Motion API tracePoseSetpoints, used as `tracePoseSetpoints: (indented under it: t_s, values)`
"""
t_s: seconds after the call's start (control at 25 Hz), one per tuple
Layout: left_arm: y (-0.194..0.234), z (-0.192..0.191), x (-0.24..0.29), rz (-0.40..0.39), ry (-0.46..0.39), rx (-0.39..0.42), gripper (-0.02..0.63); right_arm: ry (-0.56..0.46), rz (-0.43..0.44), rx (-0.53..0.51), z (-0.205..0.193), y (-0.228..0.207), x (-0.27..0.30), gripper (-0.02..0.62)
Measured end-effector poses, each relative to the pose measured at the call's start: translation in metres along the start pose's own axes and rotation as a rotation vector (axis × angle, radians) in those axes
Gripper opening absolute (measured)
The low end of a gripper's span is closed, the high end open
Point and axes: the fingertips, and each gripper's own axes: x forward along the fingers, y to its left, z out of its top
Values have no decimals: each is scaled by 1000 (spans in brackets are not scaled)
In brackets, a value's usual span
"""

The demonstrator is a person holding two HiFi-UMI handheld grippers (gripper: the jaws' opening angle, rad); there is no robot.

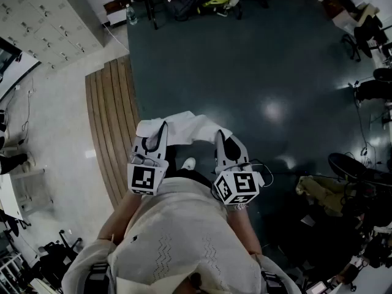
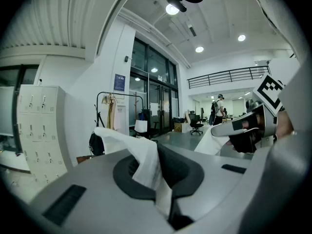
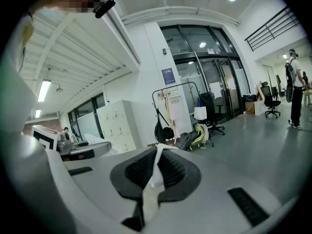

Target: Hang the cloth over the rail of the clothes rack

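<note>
**Holding cloth taut between both grippers, rack far off**

Lockers (image 1: 37, 23) and a wooden floor strip (image 1: 110, 127) sit at far left. The left gripper (image 1: 157, 132) is clenched on the left end of the white cloth (image 1: 184, 126). The cloth's long axis runs left to right, with its middle bunched, and it is held up in front of the person over the dark floor (image 1: 257, 72). The right gripper (image 1: 223, 138) is clenched on the cloth's right end. The clothes rack (image 3: 174, 106) stands well apart by the glass doors, with garments hanging on it. Bags (image 3: 192, 139) lie at its foot and an office chair (image 3: 213, 121) is just beside it. Dark floor lies between the grippers and the rack.
</note>
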Motion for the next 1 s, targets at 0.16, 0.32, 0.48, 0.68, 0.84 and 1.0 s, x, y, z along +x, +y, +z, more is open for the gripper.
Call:
tracePoseSetpoints:
  t_s: [0.16, 0.32, 0.48, 0.68, 0.84, 1.0]
  values:
    - [18, -3, 46, -25, -17, -10, 15, 8, -27, -23, 8, -21, 40, 25]
    - [59, 0, 97, -33, -13, -33, 15, 33, -39, -24, 24, -30, 96, 25]
    - [112, 13, 153, -38, -28, -48, 15, 46, -52, -35, 51, -34, 168, 25]
    - [181, 39, 211, -44, -64, -29, 15, 6, -78, -21, 91, -33, 246, 25]
    - [227, 55, 248, -61, -74, 5, 15, 14, -77, 6, 103, -23, 302, 25]
    - [255, 68, 276, -46, -155, -21, 15, 26, -78, 17, 112, -27, 340, 25]
